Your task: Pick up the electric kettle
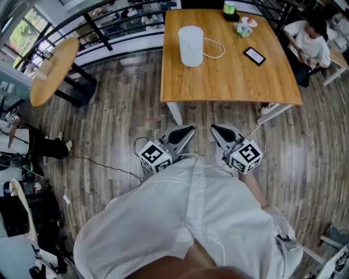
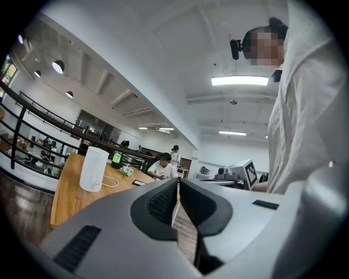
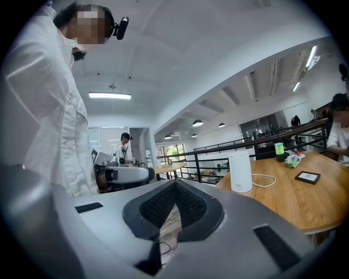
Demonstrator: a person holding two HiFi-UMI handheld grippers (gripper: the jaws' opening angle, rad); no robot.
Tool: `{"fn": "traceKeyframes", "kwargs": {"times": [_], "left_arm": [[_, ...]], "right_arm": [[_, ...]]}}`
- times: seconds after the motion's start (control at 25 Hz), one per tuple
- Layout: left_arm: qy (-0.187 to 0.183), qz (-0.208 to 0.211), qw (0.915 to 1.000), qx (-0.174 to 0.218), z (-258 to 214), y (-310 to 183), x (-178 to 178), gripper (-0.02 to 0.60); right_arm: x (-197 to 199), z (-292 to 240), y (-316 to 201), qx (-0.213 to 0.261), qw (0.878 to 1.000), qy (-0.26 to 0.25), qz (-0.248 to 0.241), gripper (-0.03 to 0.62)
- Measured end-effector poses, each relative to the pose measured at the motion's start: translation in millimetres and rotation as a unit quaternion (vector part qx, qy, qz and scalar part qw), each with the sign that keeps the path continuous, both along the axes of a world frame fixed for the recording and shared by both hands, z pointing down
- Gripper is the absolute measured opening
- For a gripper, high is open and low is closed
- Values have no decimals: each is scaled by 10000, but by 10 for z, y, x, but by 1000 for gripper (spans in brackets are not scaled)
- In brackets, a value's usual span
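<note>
The white cylindrical electric kettle (image 1: 191, 46) stands upright on the far left part of the wooden table (image 1: 229, 82), with a white cord looped beside it. It also shows in the left gripper view, kettle (image 2: 94, 169), and in the right gripper view, kettle (image 3: 240, 171). Both grippers are held close to the person's body, well short of the table and far from the kettle. My left gripper (image 1: 188, 131) (image 2: 178, 186) is shut with nothing between its jaws. My right gripper (image 1: 215, 128) (image 3: 174, 188) is shut and empty too. They point level toward the table.
A phone (image 1: 254, 55) lies on the table's right side, and a green object (image 1: 229, 8) and small items sit at its far edge. A person (image 1: 308, 37) sits at the table's right. A round table (image 1: 54, 68) stands left. A black cable (image 1: 103, 166) crosses the wood floor.
</note>
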State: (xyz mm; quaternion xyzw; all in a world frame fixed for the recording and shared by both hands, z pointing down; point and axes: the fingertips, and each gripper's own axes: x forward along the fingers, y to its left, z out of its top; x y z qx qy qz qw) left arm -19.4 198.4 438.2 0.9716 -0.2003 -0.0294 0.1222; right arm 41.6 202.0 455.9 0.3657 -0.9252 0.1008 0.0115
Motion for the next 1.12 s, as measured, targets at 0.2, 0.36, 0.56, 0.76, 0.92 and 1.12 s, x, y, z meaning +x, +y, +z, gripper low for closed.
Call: {"fn": "traceKeyframes", "kwargs": {"times": [0.2,0.36,0.56,0.76,0.92,1.12], "left_arm": [[-25,-34,10000,-38,11,-5,16,16],[-70,-57,10000,-34,31,36,3,16],[-90,-107,9999,-27,29,50,1,17],[-109,-93,9999,-30,39,43,3,17],[-85,-104,9999,-62,38,22,6,17],[-113,-107,9998,-92,57,-3,80,17]], "right_arm": [[17,10,-11,-9,10000,-16,-31,14],[-5,15,27,6,10000,-37,-89,14],[0,5,34,17,9999,-44,-127,14],[-15,-6,44,45,9996,-203,-207,14],[-18,-46,50,103,9983,-514,-267,15],[36,-11,27,81,9986,-460,-258,15]]}}
